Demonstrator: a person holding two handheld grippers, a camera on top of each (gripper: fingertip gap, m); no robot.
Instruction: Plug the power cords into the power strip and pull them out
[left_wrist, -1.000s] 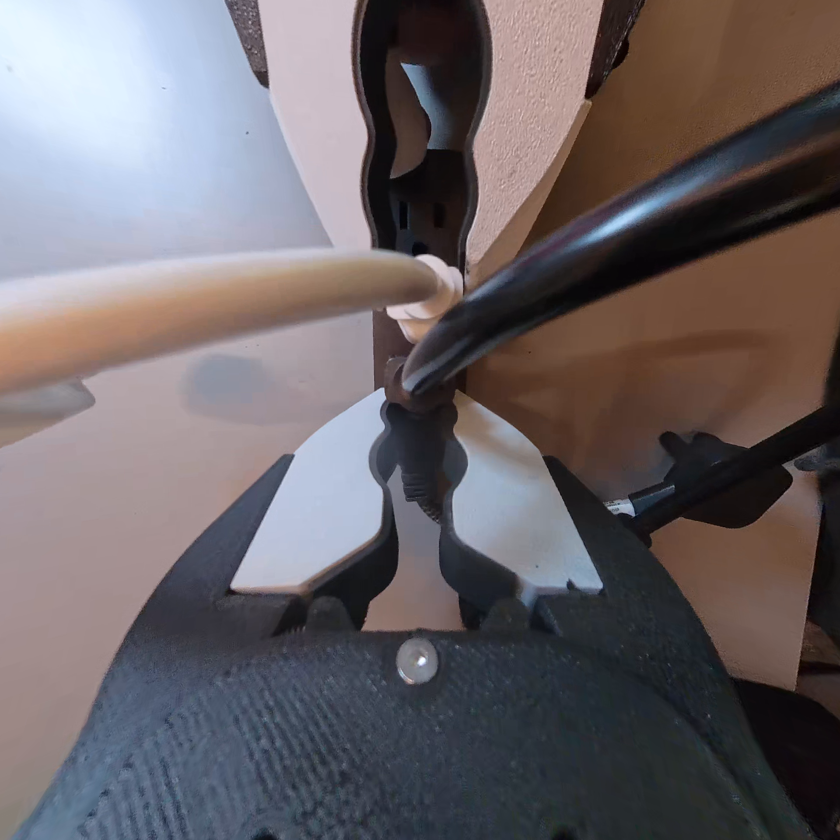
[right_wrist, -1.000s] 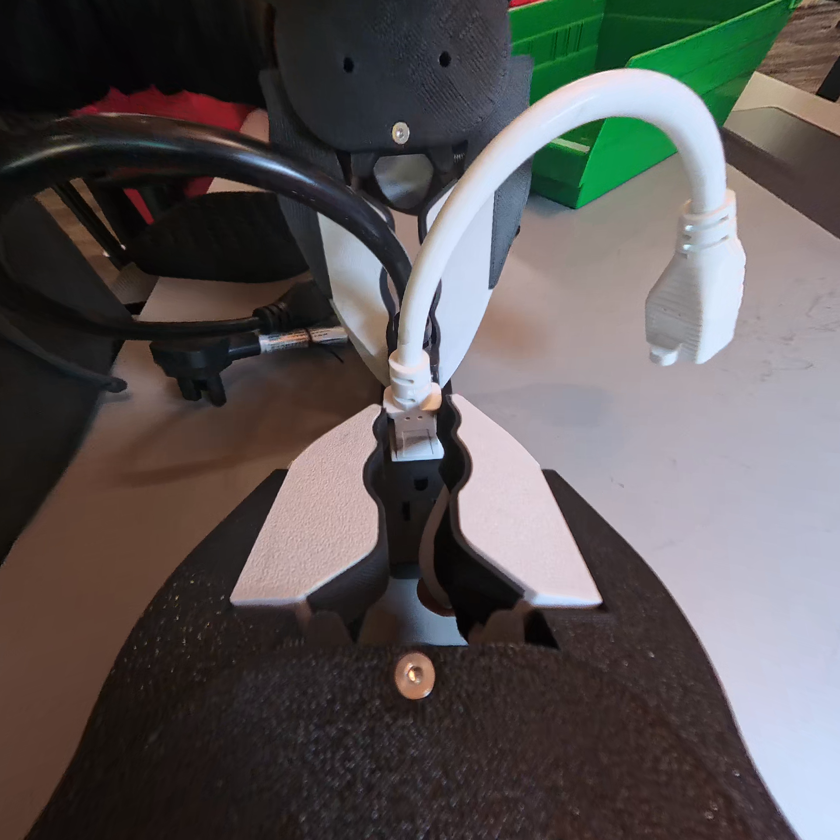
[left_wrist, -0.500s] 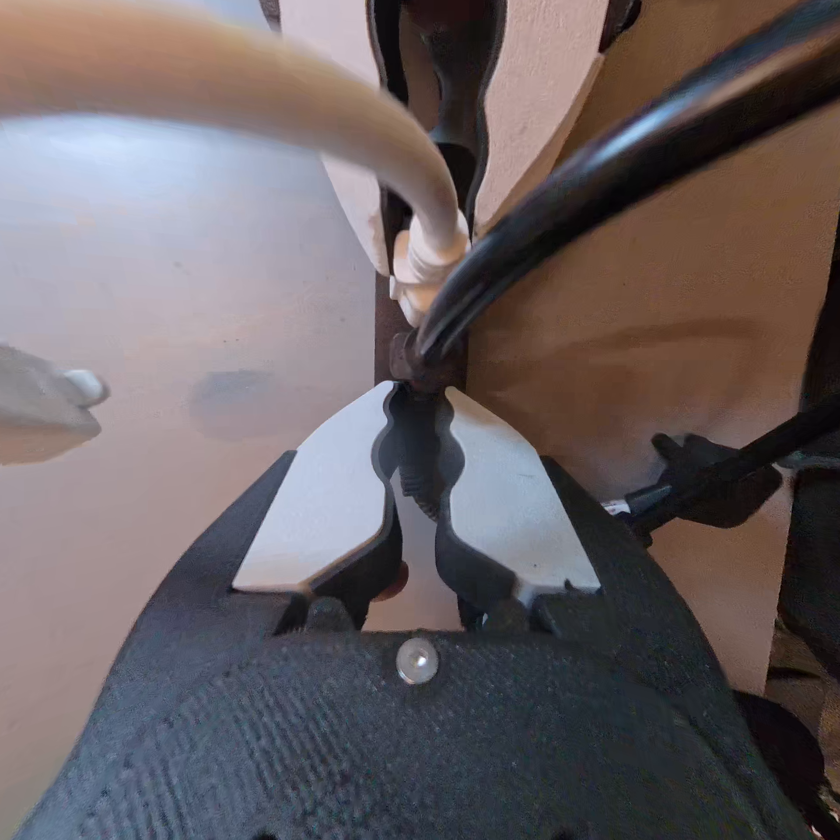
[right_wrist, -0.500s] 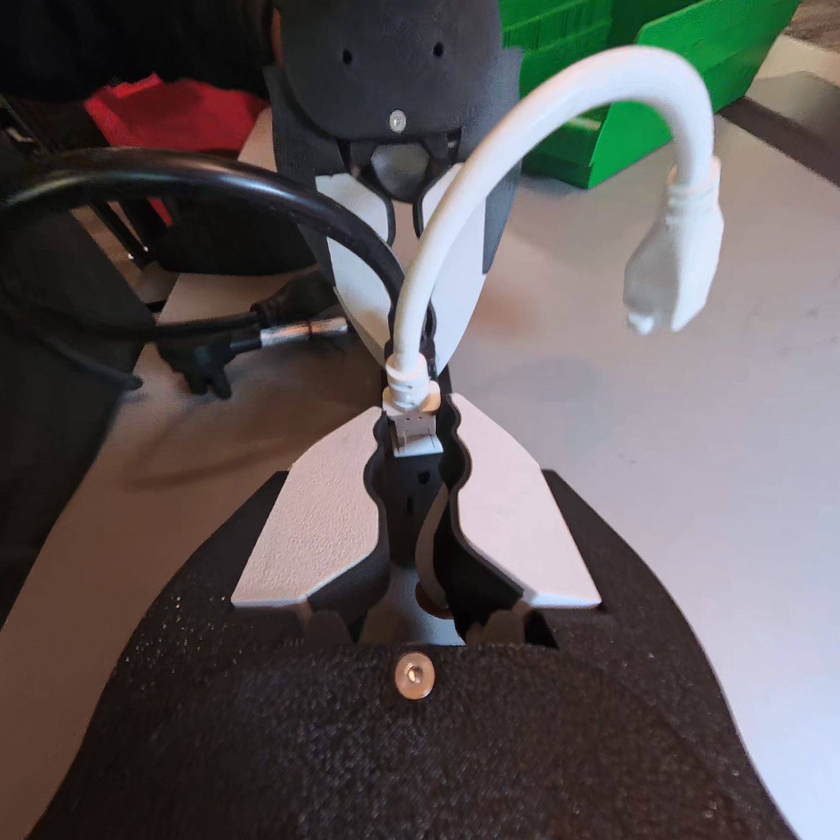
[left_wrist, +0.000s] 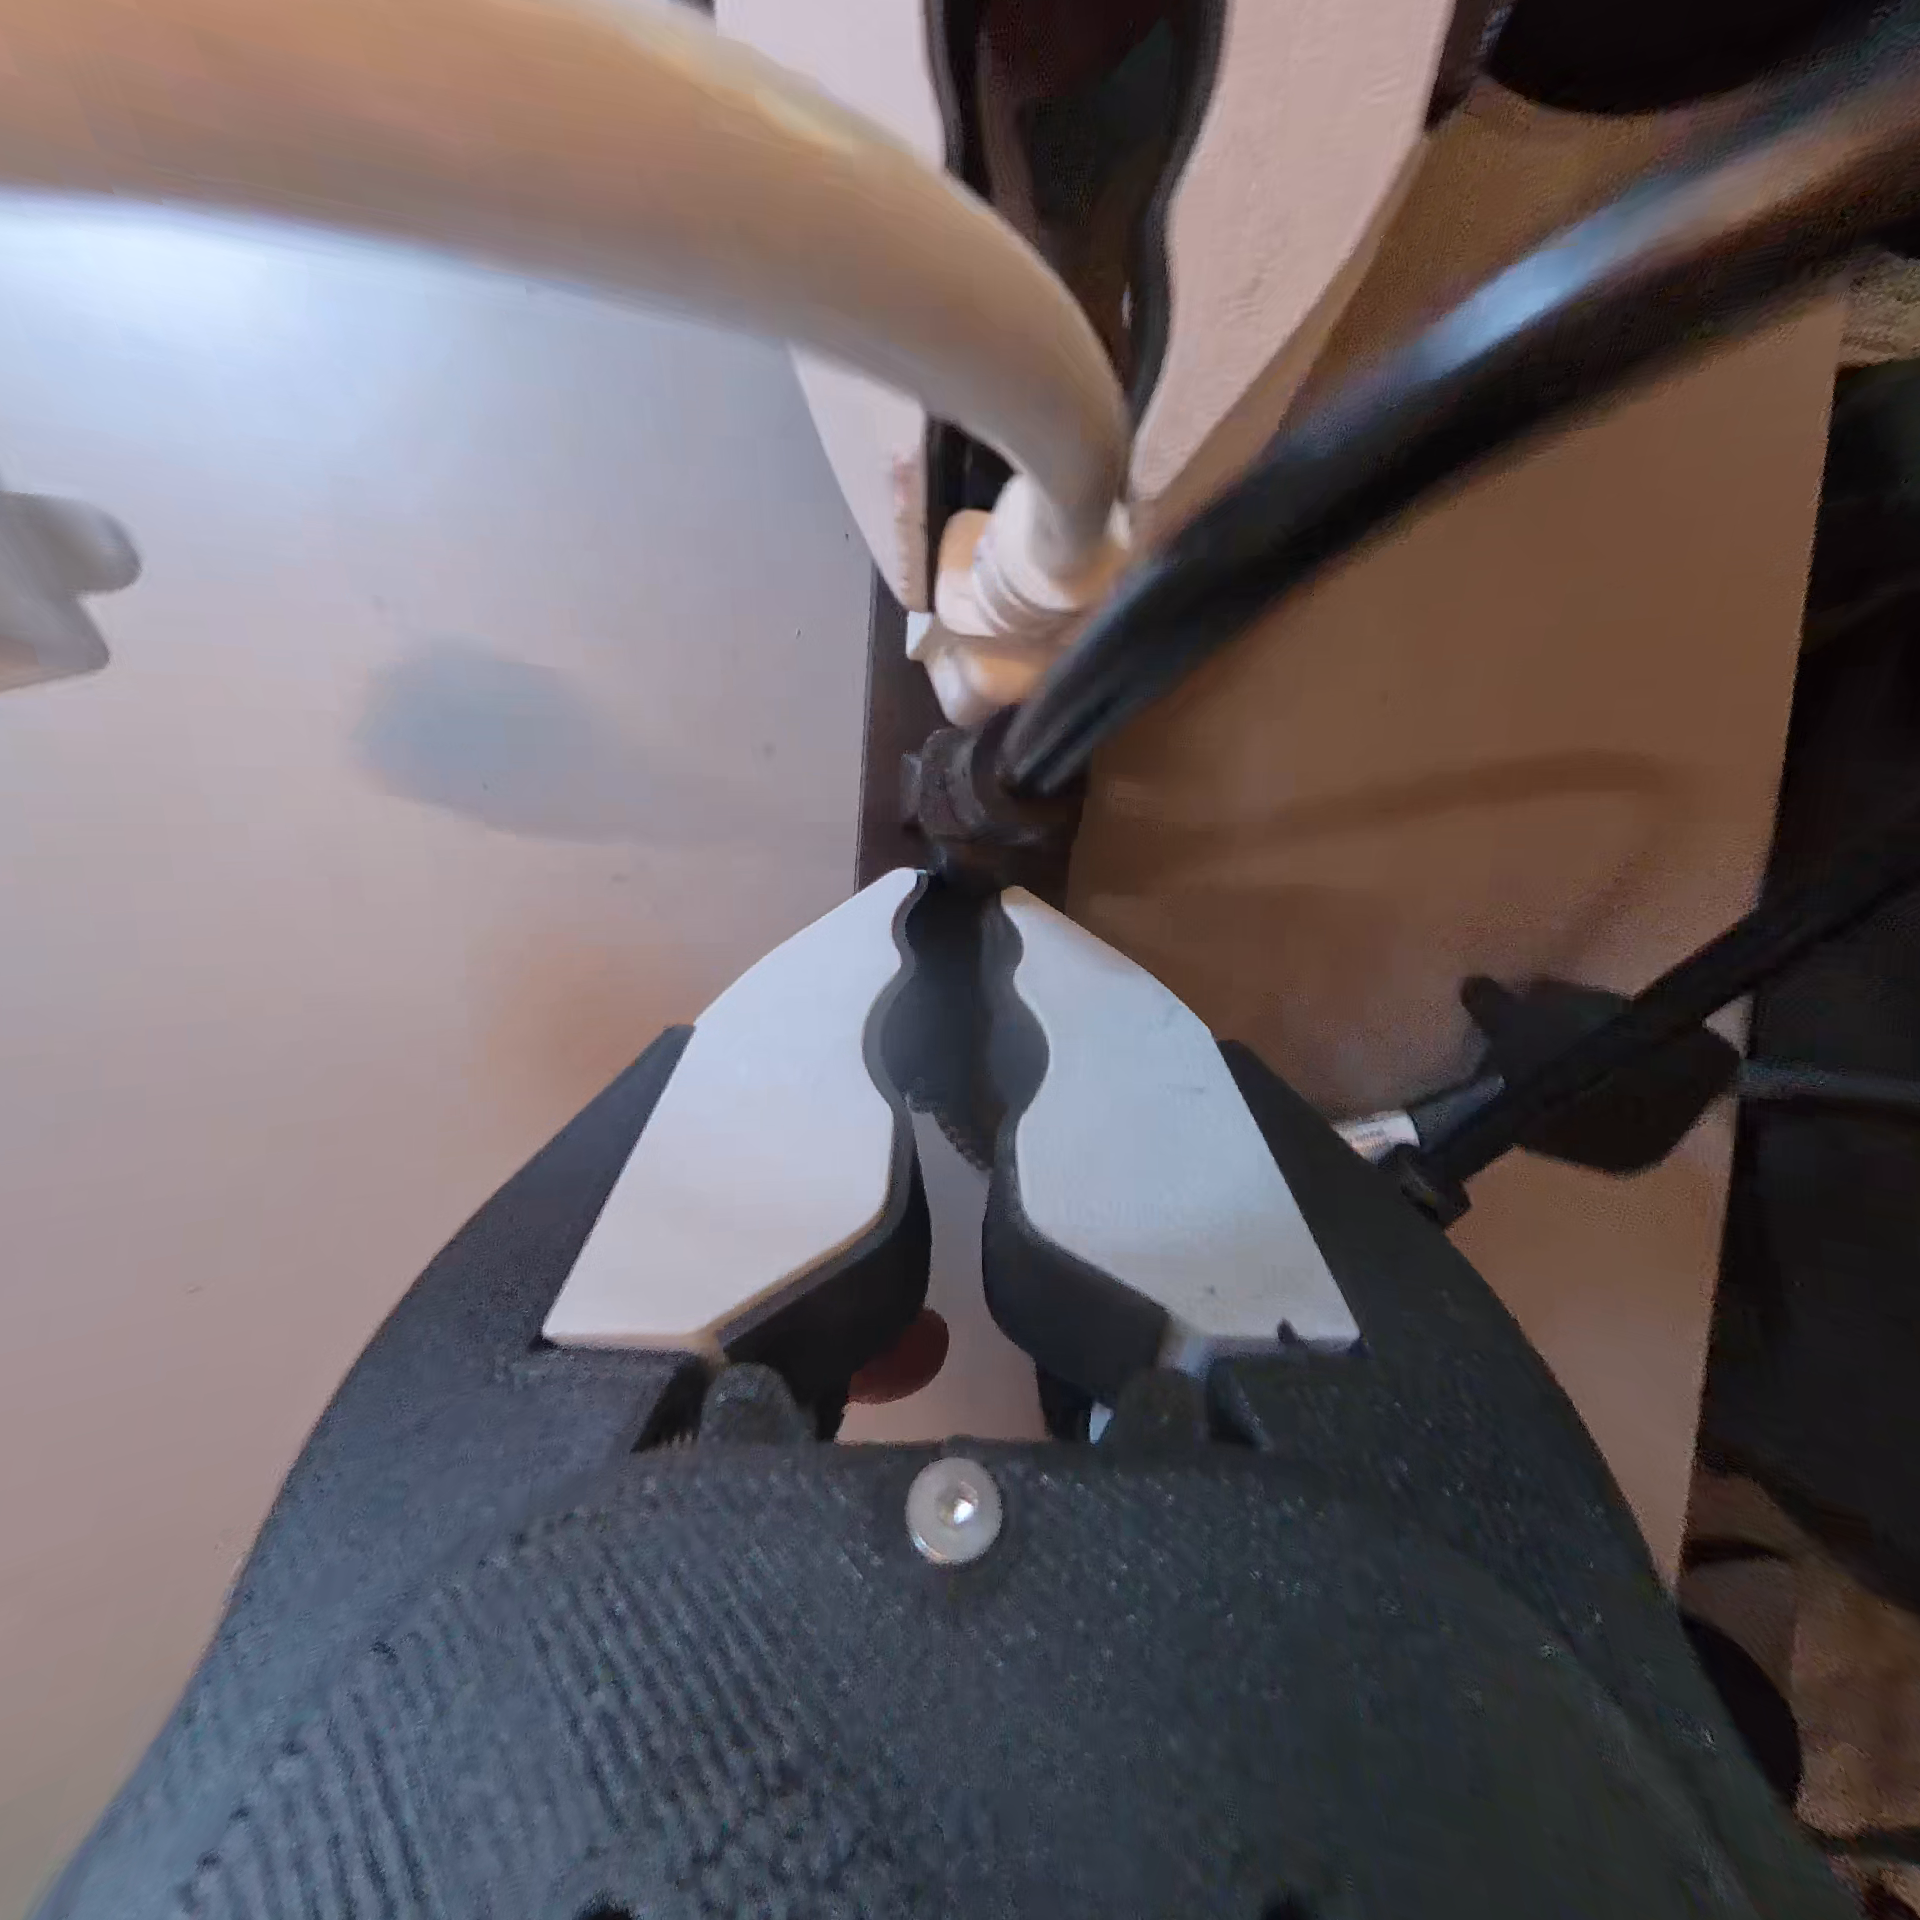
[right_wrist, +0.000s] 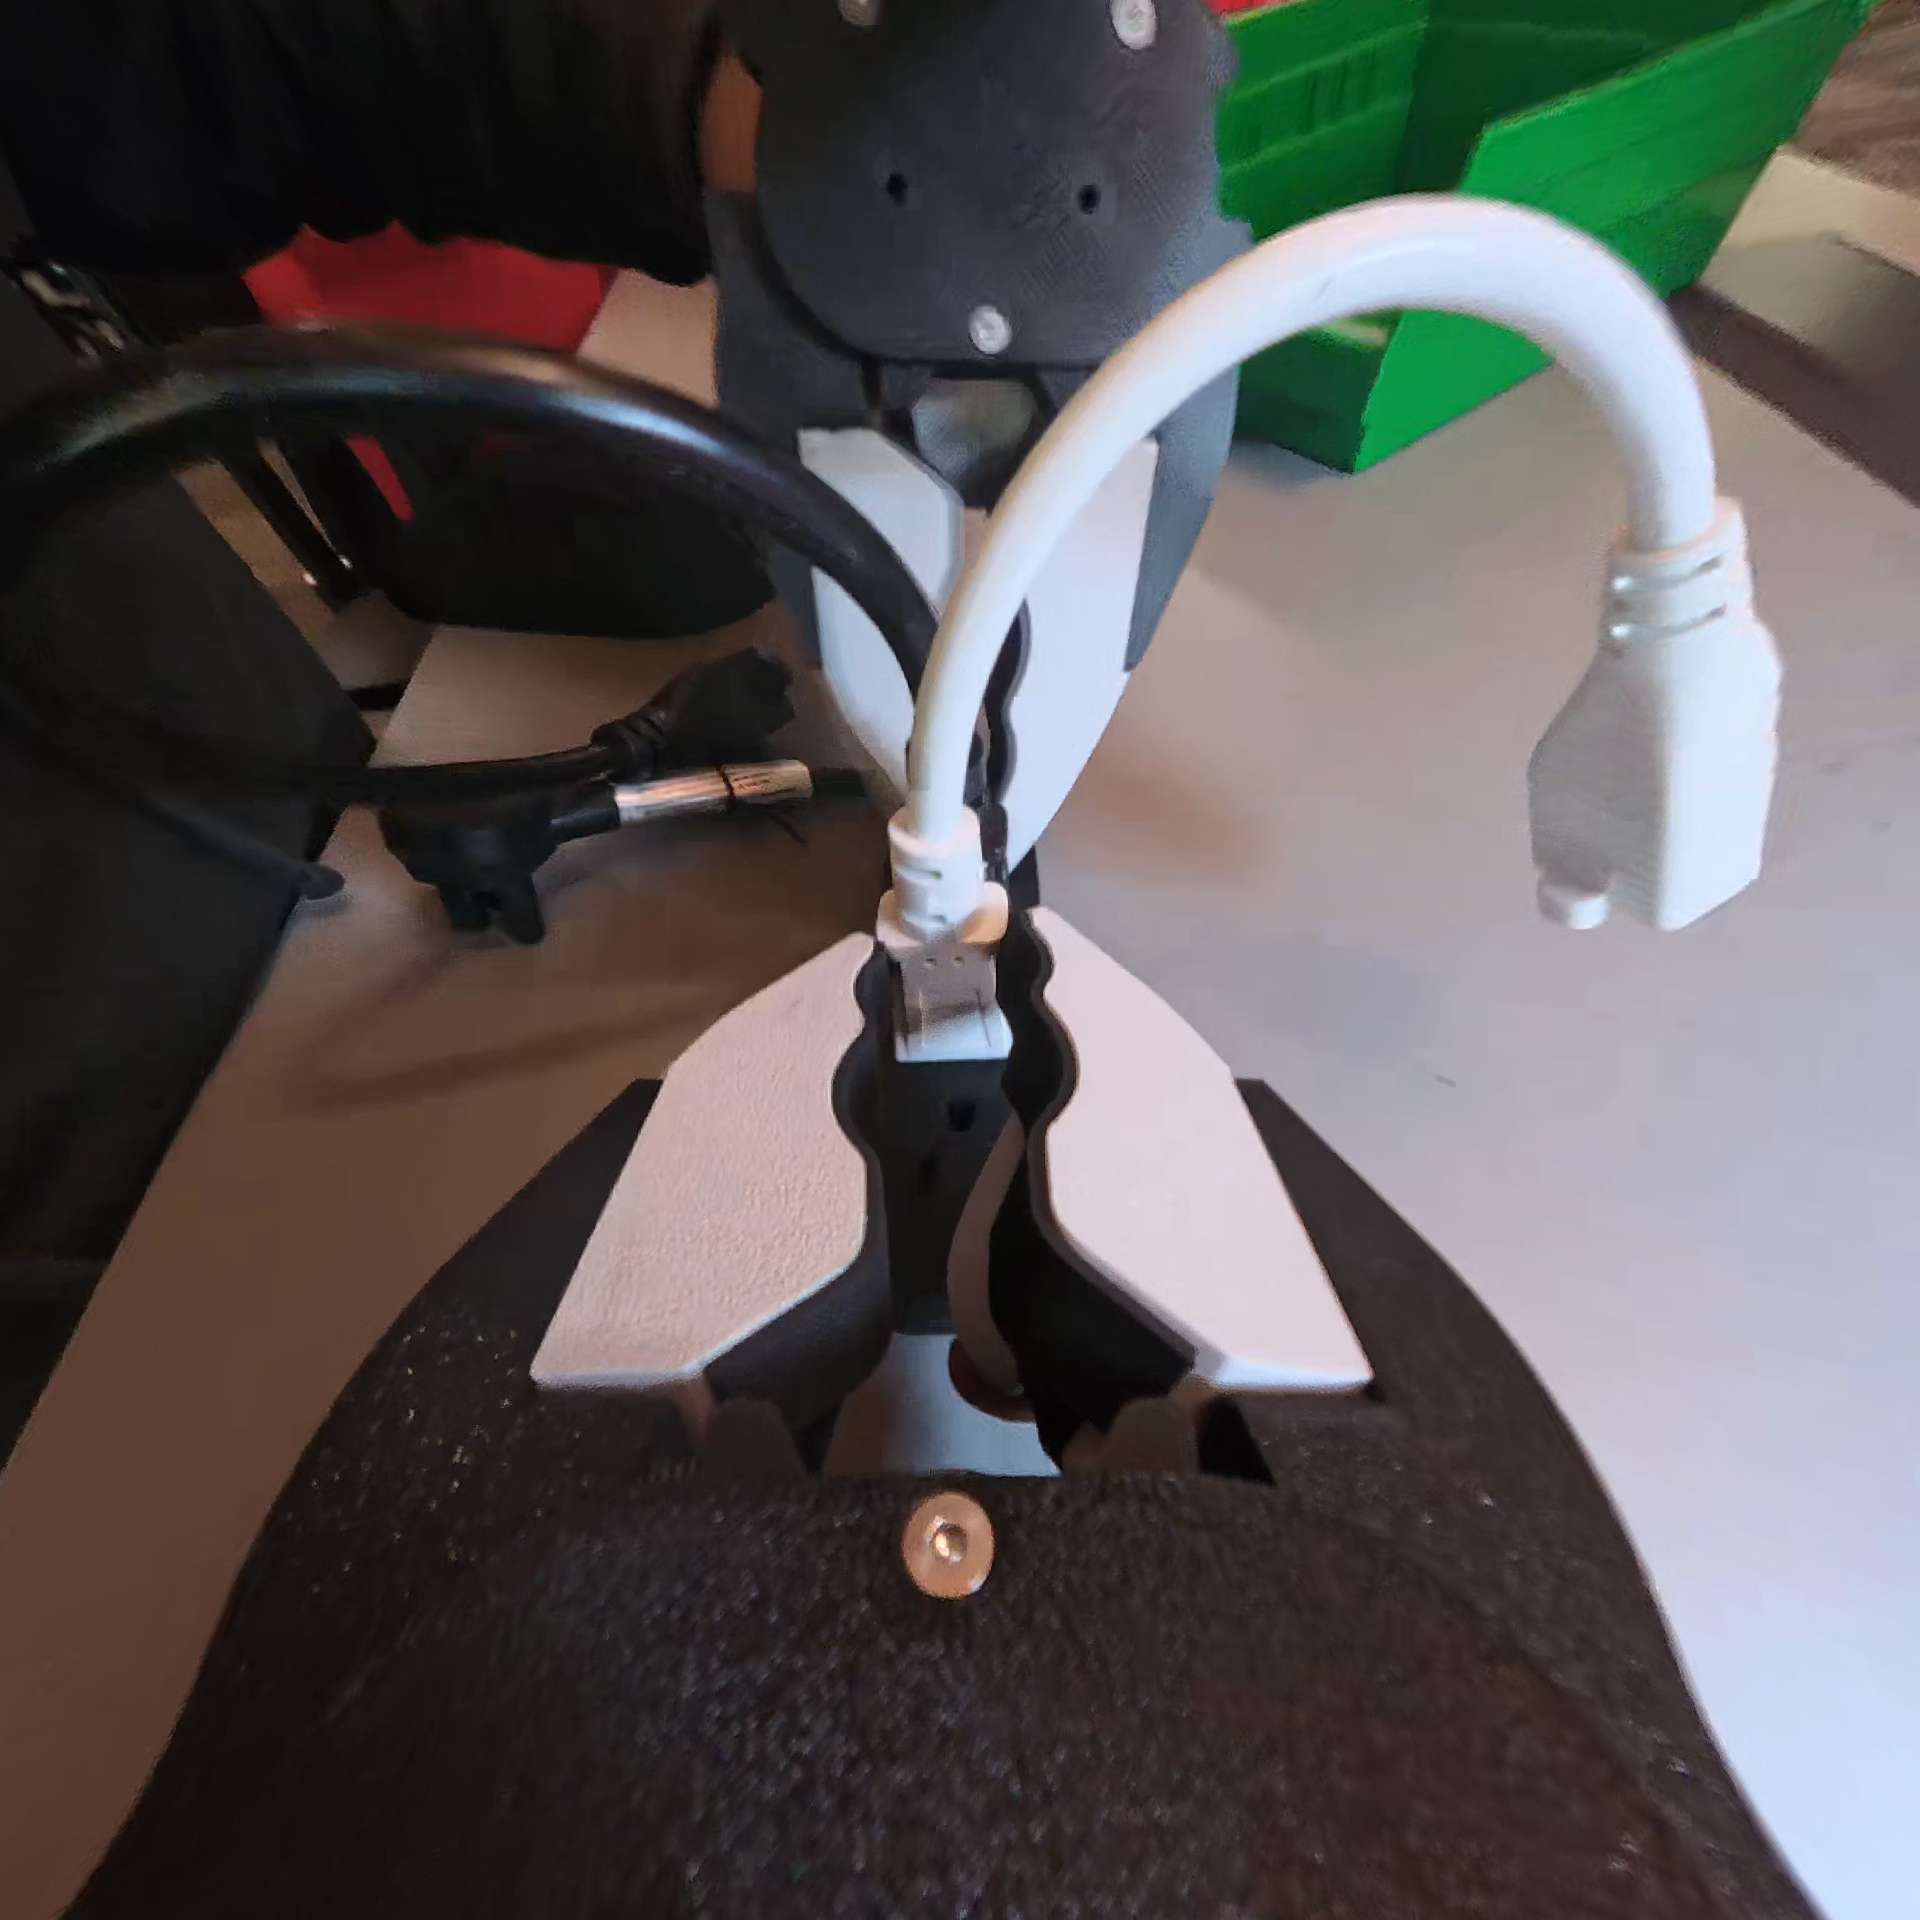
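**Two grippers clamp one black power strip from opposite ends**

While the right gripper (right_wrist: 951, 940) closes its jaws on the near end of the black power strip (right_wrist: 961, 1127), the left gripper (left_wrist: 961, 899) faces it and pinches the strip's far end, so the strip is held between them above the desk (right_wrist: 1403, 1039). A short white cord (right_wrist: 1195, 312) stands plugged into the strip just at the right gripper's fingertips; it arches up and over, and its free white plug (right_wrist: 1652, 748) hangs in the air on the right. A thick black cord (right_wrist: 520, 405) curves away from the strip to the left. Another black plug (right_wrist: 488, 842) lies on the desk, left of the grippers. Green bins (right_wrist: 1507, 187) stand at the back.
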